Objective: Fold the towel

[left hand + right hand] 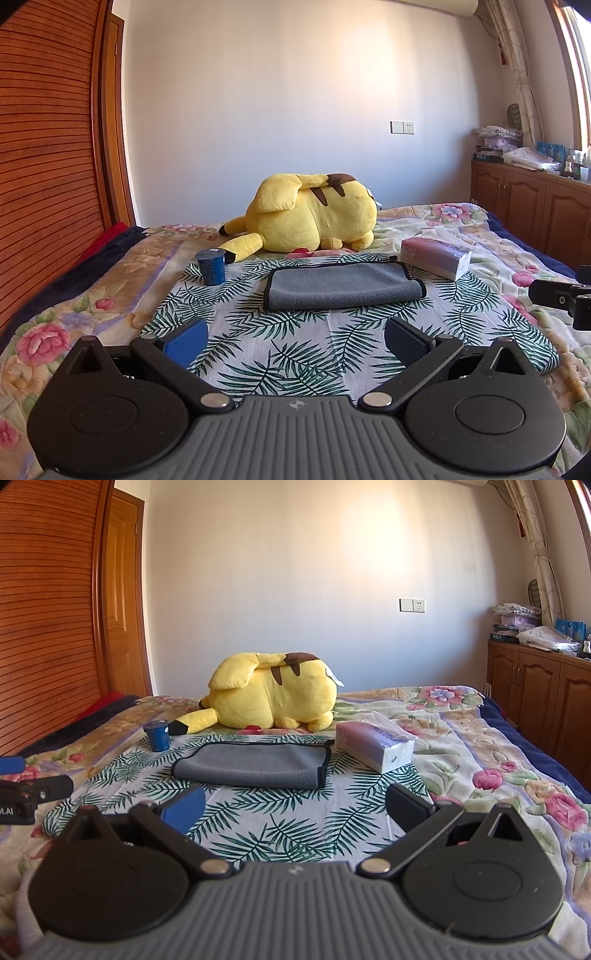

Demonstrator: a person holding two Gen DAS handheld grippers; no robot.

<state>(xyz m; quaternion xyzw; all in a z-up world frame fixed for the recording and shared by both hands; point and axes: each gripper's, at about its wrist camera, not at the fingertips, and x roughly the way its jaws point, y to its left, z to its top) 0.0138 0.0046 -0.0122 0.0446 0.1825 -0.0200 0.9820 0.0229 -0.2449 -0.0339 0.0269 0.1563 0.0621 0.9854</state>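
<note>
Both claws mine, left claw (295, 341) and right claw (295, 808) spread wide, holding nothing, short of the folded grey towel (343, 286), blue cup (211, 266) left of towel, tissue box (436, 256) right of towel.

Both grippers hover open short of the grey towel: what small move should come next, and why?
Probably bring both grippers forward and down to the grey towel's near edge. The towel lies folded once on the palm-leaf cloth, untouched, and the left gripper and right gripper are open, holding nothing, short of it.
</note>
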